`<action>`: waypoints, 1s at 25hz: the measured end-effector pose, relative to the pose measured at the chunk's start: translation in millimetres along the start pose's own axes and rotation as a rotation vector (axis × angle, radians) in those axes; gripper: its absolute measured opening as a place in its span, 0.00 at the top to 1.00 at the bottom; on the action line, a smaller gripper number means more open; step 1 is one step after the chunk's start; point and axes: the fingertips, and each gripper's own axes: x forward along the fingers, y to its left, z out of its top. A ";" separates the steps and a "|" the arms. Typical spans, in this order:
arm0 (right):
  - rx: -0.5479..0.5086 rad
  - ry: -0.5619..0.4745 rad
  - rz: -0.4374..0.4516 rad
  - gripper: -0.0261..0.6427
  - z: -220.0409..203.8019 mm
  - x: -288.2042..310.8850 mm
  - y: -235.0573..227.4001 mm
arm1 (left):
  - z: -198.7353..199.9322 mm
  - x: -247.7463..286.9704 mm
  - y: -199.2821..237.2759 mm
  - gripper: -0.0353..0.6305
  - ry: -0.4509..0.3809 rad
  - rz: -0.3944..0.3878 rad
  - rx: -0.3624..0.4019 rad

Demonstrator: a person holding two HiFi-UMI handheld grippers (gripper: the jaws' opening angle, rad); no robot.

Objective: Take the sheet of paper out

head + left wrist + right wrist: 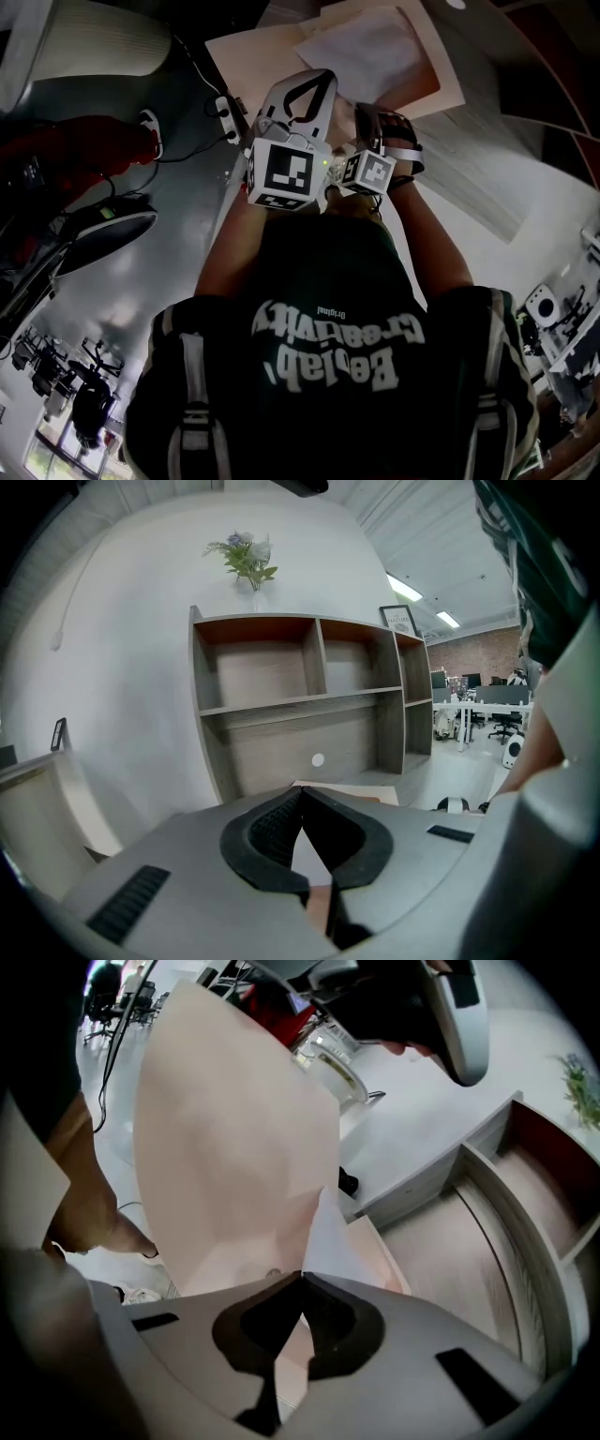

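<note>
Where the pale tabletop (487, 178) runs up to a wooden shelf unit (309, 705), a beige envelope (225, 1147) is tilted up, its broad face filling the right gripper view. A white sheet of paper (323, 1232) pokes from the envelope. It rises straight from the tips of the right gripper (302, 1276), whose fingers are closed on its lower corner. The left gripper (302, 789) is just beside it, fingers pressed together; whether they pinch anything is unclear.
</note>
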 end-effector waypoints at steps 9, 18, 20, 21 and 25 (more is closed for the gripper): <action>0.245 -0.135 -0.054 0.91 8.2 -54.9 -49.3 | 29.5 -9.2 -24.4 0.92 -0.031 0.025 0.019; 0.476 -0.256 -0.096 0.91 14.4 -111.5 -89.4 | 56.2 -29.4 -37.0 0.92 -0.067 0.115 0.013; 0.547 -0.282 -0.095 0.91 13.3 -121.5 -96.6 | 58.7 -33.6 -38.7 0.92 -0.073 0.133 0.012; 0.580 -0.294 -0.095 0.91 13.0 -126.6 -100.8 | 59.6 -35.8 -39.6 0.92 -0.076 0.140 0.009; 0.642 -0.340 -0.127 0.91 15.4 -148.7 -121.0 | 65.7 -45.0 -42.4 0.92 -0.093 0.155 0.002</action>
